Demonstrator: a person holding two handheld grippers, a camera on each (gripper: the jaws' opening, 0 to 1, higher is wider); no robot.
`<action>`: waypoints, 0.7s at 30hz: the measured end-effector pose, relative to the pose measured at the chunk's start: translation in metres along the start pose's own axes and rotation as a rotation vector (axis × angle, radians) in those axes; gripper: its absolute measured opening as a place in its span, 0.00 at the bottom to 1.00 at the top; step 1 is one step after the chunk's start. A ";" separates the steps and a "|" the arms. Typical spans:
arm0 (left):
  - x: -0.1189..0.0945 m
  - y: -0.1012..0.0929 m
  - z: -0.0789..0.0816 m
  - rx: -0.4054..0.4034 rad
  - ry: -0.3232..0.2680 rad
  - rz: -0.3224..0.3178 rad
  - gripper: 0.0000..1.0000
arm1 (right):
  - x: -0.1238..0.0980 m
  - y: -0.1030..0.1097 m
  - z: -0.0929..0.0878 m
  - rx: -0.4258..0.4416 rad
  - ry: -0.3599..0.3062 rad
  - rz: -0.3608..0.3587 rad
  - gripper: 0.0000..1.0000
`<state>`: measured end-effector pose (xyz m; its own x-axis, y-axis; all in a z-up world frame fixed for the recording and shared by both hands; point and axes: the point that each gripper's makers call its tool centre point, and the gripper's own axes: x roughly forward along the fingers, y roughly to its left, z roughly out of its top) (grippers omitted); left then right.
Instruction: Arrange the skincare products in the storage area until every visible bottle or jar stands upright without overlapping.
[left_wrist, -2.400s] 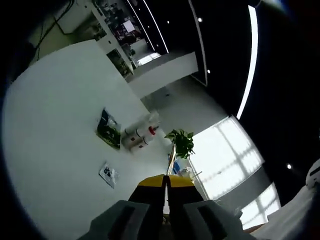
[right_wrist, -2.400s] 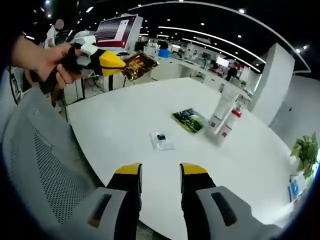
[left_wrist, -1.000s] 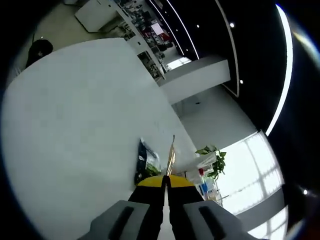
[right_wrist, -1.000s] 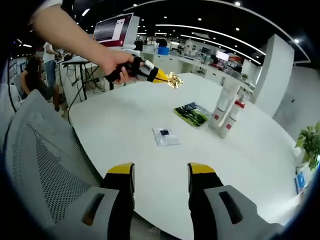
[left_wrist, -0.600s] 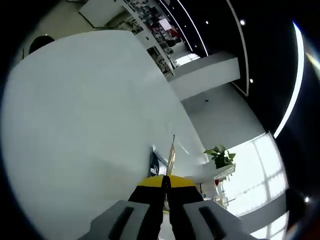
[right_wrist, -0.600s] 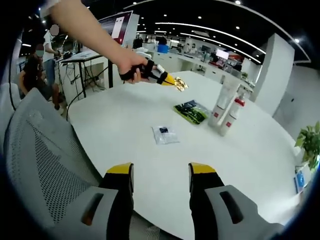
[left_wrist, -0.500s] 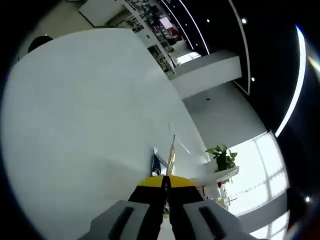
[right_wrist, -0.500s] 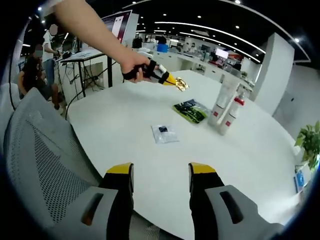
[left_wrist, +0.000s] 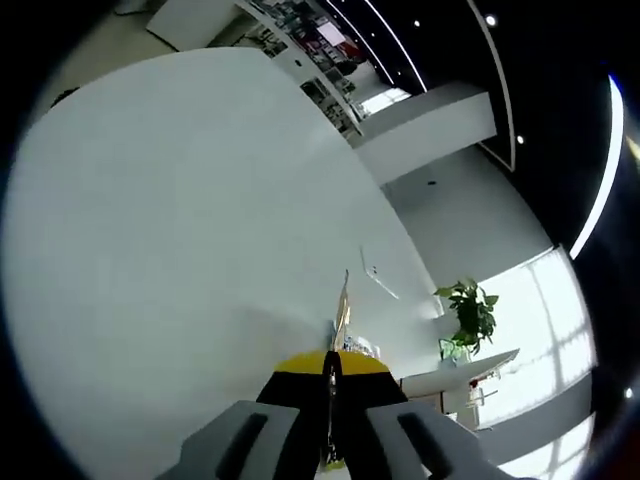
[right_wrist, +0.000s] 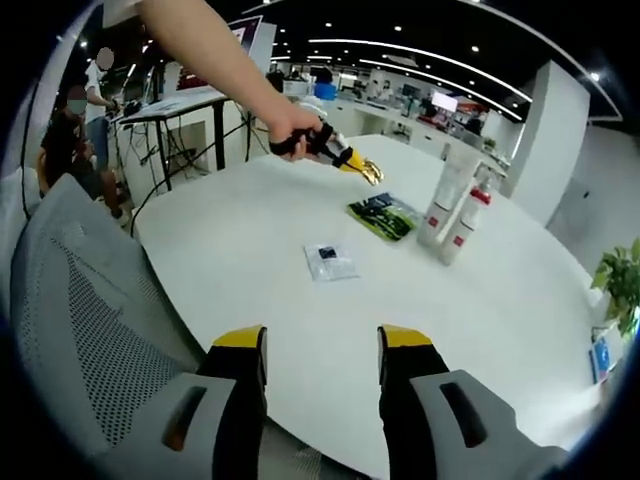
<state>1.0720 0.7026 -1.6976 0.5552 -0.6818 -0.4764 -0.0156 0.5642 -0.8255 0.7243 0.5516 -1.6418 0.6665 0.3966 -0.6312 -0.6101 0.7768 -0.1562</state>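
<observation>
White round table (right_wrist: 250, 240), open office

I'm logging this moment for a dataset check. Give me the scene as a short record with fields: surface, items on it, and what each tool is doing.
surface: round white table
standing items: two white tubes, upright, side by side
flat items: green sachet; small clear packet
left tool: shut on gold sachet, held above the table near the green sachet
right tool: open, holding nothing, at the table's near edge
other: mesh chair back, potted plant
</observation>
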 end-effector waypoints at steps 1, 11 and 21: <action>0.002 0.002 -0.002 0.003 0.008 0.011 0.02 | 0.000 0.000 0.000 0.002 -0.001 0.000 0.42; 0.011 0.018 -0.012 0.079 0.080 0.099 0.03 | 0.000 -0.001 -0.001 0.007 0.006 -0.003 0.41; 0.013 0.023 -0.013 0.157 0.116 0.179 0.06 | 0.000 0.001 -0.003 0.007 0.019 0.006 0.43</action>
<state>1.0679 0.7005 -1.7271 0.4562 -0.6086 -0.6493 0.0297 0.7396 -0.6724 0.7228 0.5509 -1.6445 0.6544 0.3923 -0.6464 -0.6112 0.7778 -0.1467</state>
